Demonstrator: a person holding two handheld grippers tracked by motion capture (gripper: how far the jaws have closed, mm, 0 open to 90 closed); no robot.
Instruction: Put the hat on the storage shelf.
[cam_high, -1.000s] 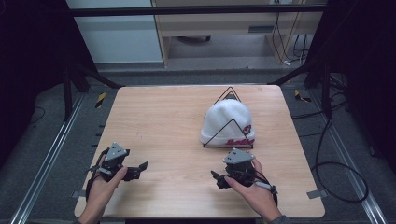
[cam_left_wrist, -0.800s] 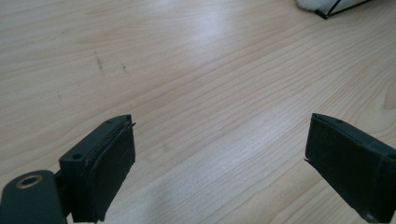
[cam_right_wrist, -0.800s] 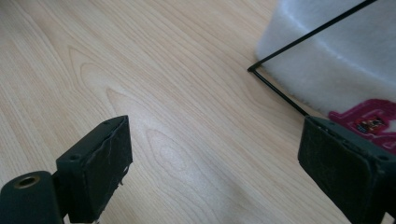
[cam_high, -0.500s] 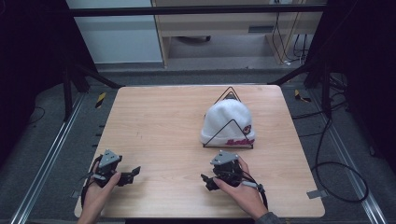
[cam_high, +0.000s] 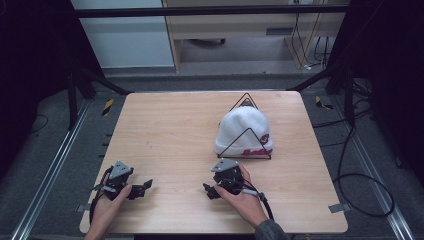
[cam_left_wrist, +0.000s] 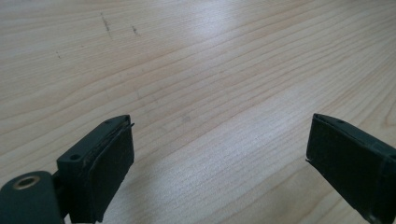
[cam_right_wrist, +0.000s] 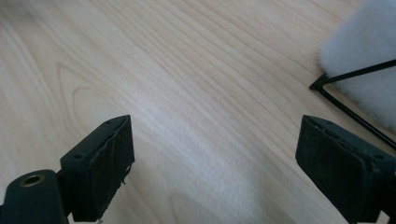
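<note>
We hold both tongs low over the near edge of the wooden counter (cam_high: 170, 135). Our left tongs (cam_high: 142, 185) sit near the front left corner, jaws spread wide with nothing between them; in the left gripper view the two black pads (cam_left_wrist: 109, 168) frame bare wood grain with a few faint dark scratches (cam_left_wrist: 106, 24) farther off. Our right tongs (cam_high: 210, 190) sit near the front middle, also released, jaws wide apart and empty, pointing toward our left along the counter.

The white knit beanie (cam_high: 245, 132) rests on the counter's right half, beyond our right hand (cam_high: 245, 197) and near it, not touching. It is draped over a black wire triangular stand (cam_high: 246, 100), whose peak rises behind the beanie and whose front frame crosses the cuff. Red lettering (cam_high: 257, 151) runs along the cuff. In the right gripper view the beanie's fuzzy edge (cam_right_wrist: 364, 51) and a stand corner (cam_right_wrist: 322, 85) appear at the upper right, outside the jaws.
</note>
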